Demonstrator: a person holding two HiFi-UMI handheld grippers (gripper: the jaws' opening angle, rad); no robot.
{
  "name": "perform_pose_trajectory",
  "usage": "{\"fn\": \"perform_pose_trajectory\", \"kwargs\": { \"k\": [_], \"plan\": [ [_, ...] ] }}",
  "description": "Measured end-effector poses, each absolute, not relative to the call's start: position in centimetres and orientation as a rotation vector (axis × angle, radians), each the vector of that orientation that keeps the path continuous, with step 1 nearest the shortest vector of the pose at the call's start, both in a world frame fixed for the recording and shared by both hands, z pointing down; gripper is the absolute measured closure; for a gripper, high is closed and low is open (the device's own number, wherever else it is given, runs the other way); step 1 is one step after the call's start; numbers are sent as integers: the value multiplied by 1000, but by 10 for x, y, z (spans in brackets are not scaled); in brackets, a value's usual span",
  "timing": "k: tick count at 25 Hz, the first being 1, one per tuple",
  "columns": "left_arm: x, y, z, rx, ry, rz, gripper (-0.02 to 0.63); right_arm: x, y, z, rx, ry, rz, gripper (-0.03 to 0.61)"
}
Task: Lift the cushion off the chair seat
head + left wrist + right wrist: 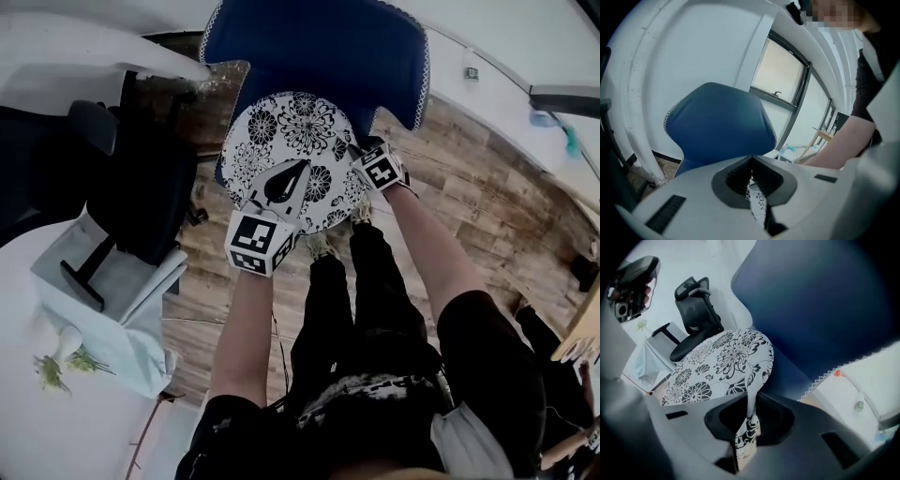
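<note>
Left tool (286,184) and right tool (355,153) pinch the floral cushion (302,131), seemingly above the chair (319,47).

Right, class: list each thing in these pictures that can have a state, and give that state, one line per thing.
left tool: shut on the cushion, at its edge.
right tool: shut on the cushion, at its edge.
cushion: over the seat of the blue chair, pinched in two places.
blue chair: upright.
black office chair: upright, standing apart.
</note>
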State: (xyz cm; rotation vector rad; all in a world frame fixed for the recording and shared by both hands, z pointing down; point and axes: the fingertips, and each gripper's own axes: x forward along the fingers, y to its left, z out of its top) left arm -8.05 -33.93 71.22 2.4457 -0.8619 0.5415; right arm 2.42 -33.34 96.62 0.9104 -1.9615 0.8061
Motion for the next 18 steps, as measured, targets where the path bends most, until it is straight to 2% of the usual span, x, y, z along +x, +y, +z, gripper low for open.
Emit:
{"fn": "perform_pose_trajectory", "kwargs": {
  "k": [8,18],
  "plan": [
    [-83,-350,691,2469,-890,517,600,19,-341,924,931,-2007,805,529],
    [-98,-353,638,2502,-945,511,600,0,-350,815,947,-2196,738,529]
  ]
}}
